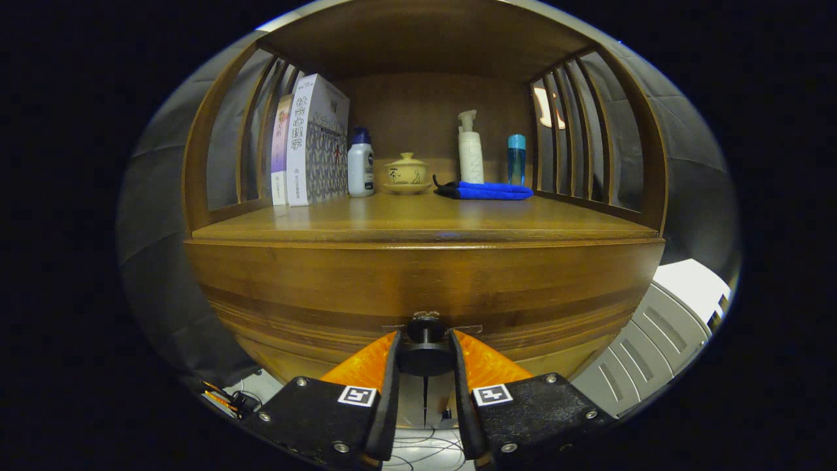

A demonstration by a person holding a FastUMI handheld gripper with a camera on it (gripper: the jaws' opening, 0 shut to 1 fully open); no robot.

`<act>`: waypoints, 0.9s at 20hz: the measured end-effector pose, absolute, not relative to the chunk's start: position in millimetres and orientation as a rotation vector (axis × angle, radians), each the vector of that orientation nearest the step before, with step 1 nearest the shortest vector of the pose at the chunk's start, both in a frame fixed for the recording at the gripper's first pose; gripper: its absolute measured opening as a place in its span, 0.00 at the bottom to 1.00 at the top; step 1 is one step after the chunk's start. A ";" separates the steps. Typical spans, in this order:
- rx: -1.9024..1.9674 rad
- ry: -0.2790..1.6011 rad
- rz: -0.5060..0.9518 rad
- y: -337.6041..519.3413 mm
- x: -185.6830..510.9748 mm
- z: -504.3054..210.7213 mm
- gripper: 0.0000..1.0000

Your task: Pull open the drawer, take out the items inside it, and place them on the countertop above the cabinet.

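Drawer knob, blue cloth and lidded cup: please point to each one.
drawer knob point(425, 356), gripper view, on its round head between the fingers.
blue cloth point(487, 190), gripper view, on its folded top.
lidded cup point(406, 171), gripper view, on its body.

The tongs point(425, 343) grip the drawer point(425, 288) knob point(425, 356) (drawer closed).

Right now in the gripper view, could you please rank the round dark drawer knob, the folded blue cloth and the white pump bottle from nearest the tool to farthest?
1. Round dark drawer knob, between the tool's fingers.
2. Folded blue cloth, on the countertop, beyond the fingers.
3. White pump bottle, standing just behind the cloth.
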State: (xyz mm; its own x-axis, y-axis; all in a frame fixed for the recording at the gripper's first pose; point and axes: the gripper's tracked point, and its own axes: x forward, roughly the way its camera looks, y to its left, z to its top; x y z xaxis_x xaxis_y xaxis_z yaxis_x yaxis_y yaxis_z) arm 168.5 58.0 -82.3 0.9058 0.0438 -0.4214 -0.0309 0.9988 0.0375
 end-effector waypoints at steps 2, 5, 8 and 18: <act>0.029 0.429 0.031 58.0 169.6 -81.0 0.38; -0.002 0.436 0.058 57.6 168.3 -82.6 0.39; 0.055 0.436 0.086 58.4 165.3 -80.7 0.31; 0.008 0.433 0.074 54.9 109.5 -76.2 0.30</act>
